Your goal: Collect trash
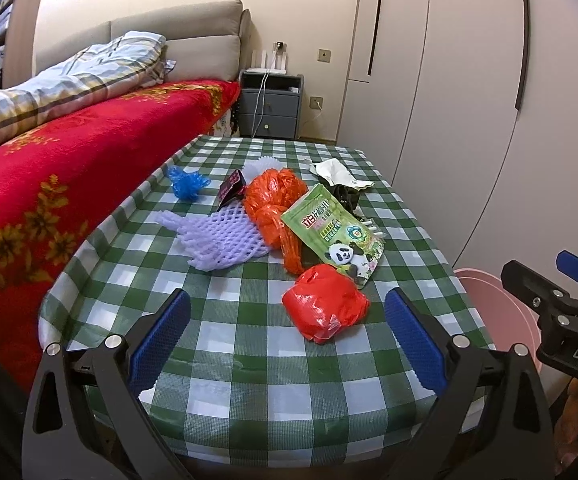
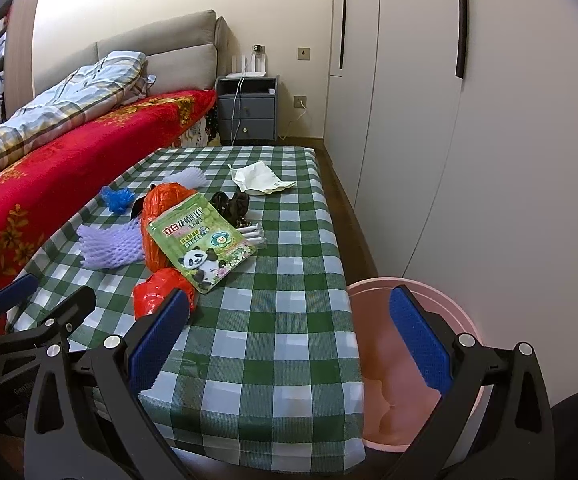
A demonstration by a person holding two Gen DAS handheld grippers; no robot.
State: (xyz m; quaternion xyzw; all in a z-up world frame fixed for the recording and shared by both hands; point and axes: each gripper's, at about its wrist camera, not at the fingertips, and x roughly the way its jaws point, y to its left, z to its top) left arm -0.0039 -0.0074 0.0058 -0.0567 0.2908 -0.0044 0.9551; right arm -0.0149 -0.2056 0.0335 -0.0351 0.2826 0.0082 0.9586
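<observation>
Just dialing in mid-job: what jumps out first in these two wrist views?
A heap of bright litter sits mid-table on the green checked tablecloth: a crumpled red plastic bag nearest, with the green panda pouch and an orange bag just behind it. A pink bucket stands on the floor off the table's right edge. Both the left gripper and right gripper hover open, holding nothing.

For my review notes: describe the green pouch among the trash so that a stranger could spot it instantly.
Find the green-and-white checked table beside the red-covered bed. In the trash heap at its middle, the green pouch lies flat, leaning on the orange plastic bag. It alone is printed: a panda near its lower corner, where its neighbours are plain crumpled plastic or foam netting.
</observation>
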